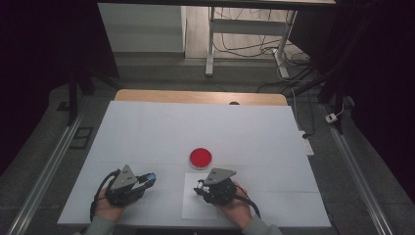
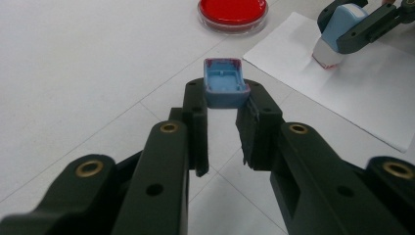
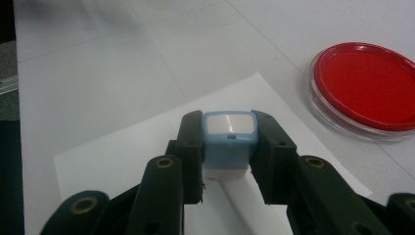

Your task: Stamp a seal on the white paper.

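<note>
Left gripper [image 2: 222,115] is clamped on a small blue cap [image 2: 225,82], hollow side up w/ red smears on the rim, held off to the side above the table [image 1: 147,132], prob. just to keep it out of the way. Moving right: red ink pad [image 1: 200,157] in its round clear dish sits mid-table, just beyond the paper [image 1: 192,208]. Right gripper [image 3: 227,156] is squeezing a blue-and-white stamp [image 3: 229,139], upright, base down on the paper; looks like it's pressing a print, so ink pad kept near for re-inking. Stamp face is hidden against the sheet, so can't tell if a mark is made. In the high view both held items are tiny and mostly covered by the grippers; the person's sleeves are cut off at the bottom edge.
</note>
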`<state>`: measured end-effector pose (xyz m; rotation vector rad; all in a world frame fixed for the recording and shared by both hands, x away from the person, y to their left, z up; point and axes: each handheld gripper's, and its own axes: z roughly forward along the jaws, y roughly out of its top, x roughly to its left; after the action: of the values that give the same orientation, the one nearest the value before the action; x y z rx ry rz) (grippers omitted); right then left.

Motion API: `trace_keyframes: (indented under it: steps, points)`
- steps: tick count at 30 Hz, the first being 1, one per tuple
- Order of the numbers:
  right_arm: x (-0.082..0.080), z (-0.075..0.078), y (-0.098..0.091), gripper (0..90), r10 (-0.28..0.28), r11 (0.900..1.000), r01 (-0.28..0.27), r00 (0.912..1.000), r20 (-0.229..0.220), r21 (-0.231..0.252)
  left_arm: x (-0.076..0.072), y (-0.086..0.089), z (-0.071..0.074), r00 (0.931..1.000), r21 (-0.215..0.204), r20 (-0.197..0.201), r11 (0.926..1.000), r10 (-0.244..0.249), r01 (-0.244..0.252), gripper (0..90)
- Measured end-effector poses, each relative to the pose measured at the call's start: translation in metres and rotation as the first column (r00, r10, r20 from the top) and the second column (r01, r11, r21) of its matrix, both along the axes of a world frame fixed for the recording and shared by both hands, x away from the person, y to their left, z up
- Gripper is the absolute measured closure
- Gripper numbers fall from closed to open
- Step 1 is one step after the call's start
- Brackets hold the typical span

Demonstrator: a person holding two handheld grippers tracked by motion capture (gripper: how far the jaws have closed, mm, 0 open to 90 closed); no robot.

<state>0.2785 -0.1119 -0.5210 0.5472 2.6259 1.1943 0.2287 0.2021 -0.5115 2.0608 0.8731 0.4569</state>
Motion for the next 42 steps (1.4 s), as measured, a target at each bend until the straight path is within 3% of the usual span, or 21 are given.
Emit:
trace_keyframes:
  steps: [17, 23, 26, 32, 42]
  points:
    - [0.001, 0.001, 0.0, 67.0, -0.006, 1.0, 0.006, 1.0, -0.007, 0.004, 0.0, 0.0, 0.0, 1.0, 0.0, 0.001, 1.0, 0.002, -0.002, 74.5]
    - [0.002, 0.011, -0.006, 66.9, -0.005, 0.9961, 0.008, 0.9995, -0.033, 0.088, 0.0, 0.001, 0.0, 1.0, -0.005, 0.0, 1.0, 0.006, -0.006, 74.4]
    - [0.0, 0.018, -0.009, 66.9, -0.016, 0.9936, 0.017, 0.9999, -0.004, 0.111, 0.0, 0.001, 0.0, 1.0, -0.004, 0.0, 1.0, 0.005, -0.005, 74.4]
    - [-0.002, 0.028, -0.012, 66.9, -0.019, 0.9908, 0.017, 0.9997, 0.015, 0.134, 0.0, 0.0, 0.001, 1.0, -0.004, 0.002, 1.0, 0.004, -0.004, 74.4]
    - [0.0, 0.038, -0.019, 66.8, -0.044, 0.9802, 0.043, 0.999, 0.004, 0.194, 0.0, -0.001, 0.001, 1.0, -0.004, 0.002, 1.0, 0.0, 0.0, 74.4]
